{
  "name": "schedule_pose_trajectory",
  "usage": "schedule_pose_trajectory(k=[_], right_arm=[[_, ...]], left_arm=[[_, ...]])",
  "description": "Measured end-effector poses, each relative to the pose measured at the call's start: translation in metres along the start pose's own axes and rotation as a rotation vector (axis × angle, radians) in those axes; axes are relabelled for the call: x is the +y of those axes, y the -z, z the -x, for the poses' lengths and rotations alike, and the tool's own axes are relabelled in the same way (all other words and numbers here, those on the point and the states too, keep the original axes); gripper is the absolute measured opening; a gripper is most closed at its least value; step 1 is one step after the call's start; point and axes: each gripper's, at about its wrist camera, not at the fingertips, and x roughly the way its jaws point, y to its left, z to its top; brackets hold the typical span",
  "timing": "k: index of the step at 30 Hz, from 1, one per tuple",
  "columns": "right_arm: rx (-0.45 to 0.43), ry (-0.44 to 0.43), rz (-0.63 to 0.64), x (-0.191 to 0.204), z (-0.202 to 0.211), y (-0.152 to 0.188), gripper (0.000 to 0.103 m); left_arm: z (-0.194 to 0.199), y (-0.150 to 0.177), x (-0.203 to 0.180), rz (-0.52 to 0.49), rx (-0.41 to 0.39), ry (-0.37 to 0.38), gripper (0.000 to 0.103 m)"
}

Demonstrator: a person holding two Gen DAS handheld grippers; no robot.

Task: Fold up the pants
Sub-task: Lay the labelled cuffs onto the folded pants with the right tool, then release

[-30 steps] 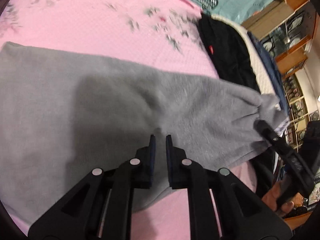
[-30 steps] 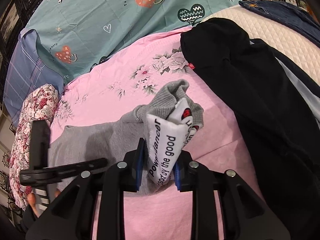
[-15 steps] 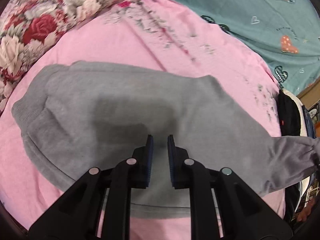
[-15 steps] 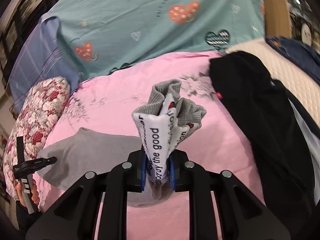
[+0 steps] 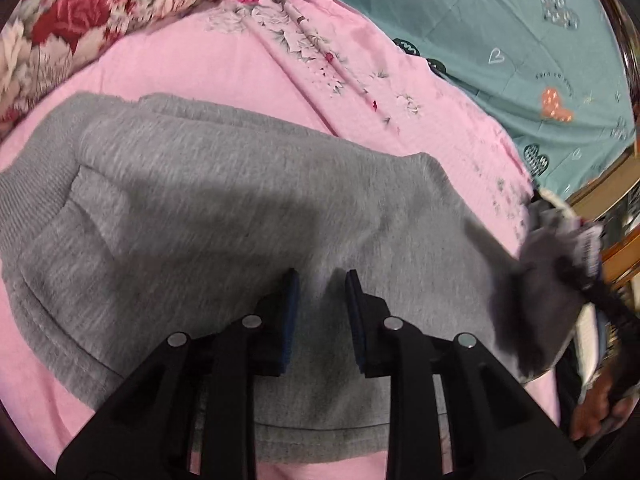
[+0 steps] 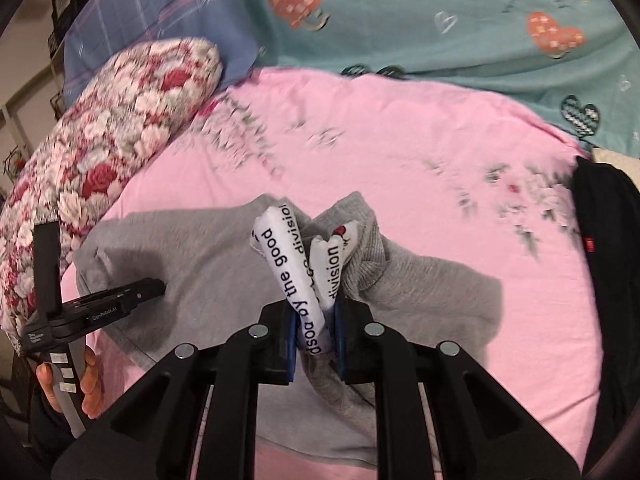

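Observation:
Grey sweatpants [image 5: 200,200] lie spread on a pink sheet [image 5: 180,60], waistband at the left. My left gripper [image 5: 322,280] hovers over the middle of the cloth. Its jaws are opening and nothing is between them. My right gripper [image 6: 316,332] has its jaws closing on the leg's end, pinching the ribbed cuff [image 6: 360,248] and a white printed band [image 6: 280,256] and holding them above the pants [image 6: 192,256]. In the left wrist view that raised cuff [image 5: 548,280] is a blur at the right edge. A hand [image 6: 86,384] holds the left gripper [image 6: 154,287] at the left.
A floral pillow [image 6: 100,140] lies along the left of the bed. A teal heart-print cover [image 6: 440,20] and a blue checked cloth [image 6: 152,12] lie at the back. A black garment [image 6: 604,240] lies at the right edge. Wooden furniture [image 5: 612,184] stands past the bed.
My right gripper has carried the cuff left across the bed, over the pants' body. The left gripper's view has swung towards the waistband end and its jaws have widened.

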Motion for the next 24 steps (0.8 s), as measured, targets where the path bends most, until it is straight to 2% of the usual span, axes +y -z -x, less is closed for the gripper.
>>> schedule_pose_trajectory(k=[3,8,10,12,14,16,18,21,23,24], right_arm=[[0.055,0.015,0.026,0.024,-0.028,0.005,0.015],[0.122,0.038,0.083,0.04,-0.058,0.02,0.016],[0.159,0.04,0.113,0.045,-0.065,0.025,0.024],[0.169,0.005,0.117,0.05,-0.06,0.025,0.045],[0.177,-0.072,0.095,0.053,-0.048,0.021,0.048],[0.166,-0.173,0.042,0.05,-0.03,0.013,0.048],[0.121,-0.201,-0.014,0.039,-0.015,0.004,0.048],[0.056,-0.082,-0.06,0.018,-0.011,-0.007,0.046],[0.079,-0.058,-0.086,0.006,-0.025,-0.009,0.036],[0.113,-0.072,-0.105,0.0,-0.037,-0.008,0.035]], left_arm=[[0.001,0.0,0.007,0.031,0.008,0.039,0.024],[-0.001,0.002,-0.004,-0.025,-0.004,-0.02,0.025],[0.0,0.003,-0.006,-0.041,-0.009,-0.036,0.025],[0.0,0.003,-0.006,-0.042,-0.01,-0.035,0.025],[0.0,0.001,-0.004,-0.03,-0.007,-0.022,0.025],[0.0,0.001,-0.001,-0.018,-0.004,-0.009,0.025],[0.0,0.001,0.001,-0.012,-0.002,-0.003,0.025],[0.0,0.001,-0.001,-0.019,-0.004,-0.011,0.025],[0.0,0.001,-0.002,-0.021,-0.004,-0.013,0.025],[0.0,0.001,-0.001,-0.021,-0.004,-0.012,0.025]])
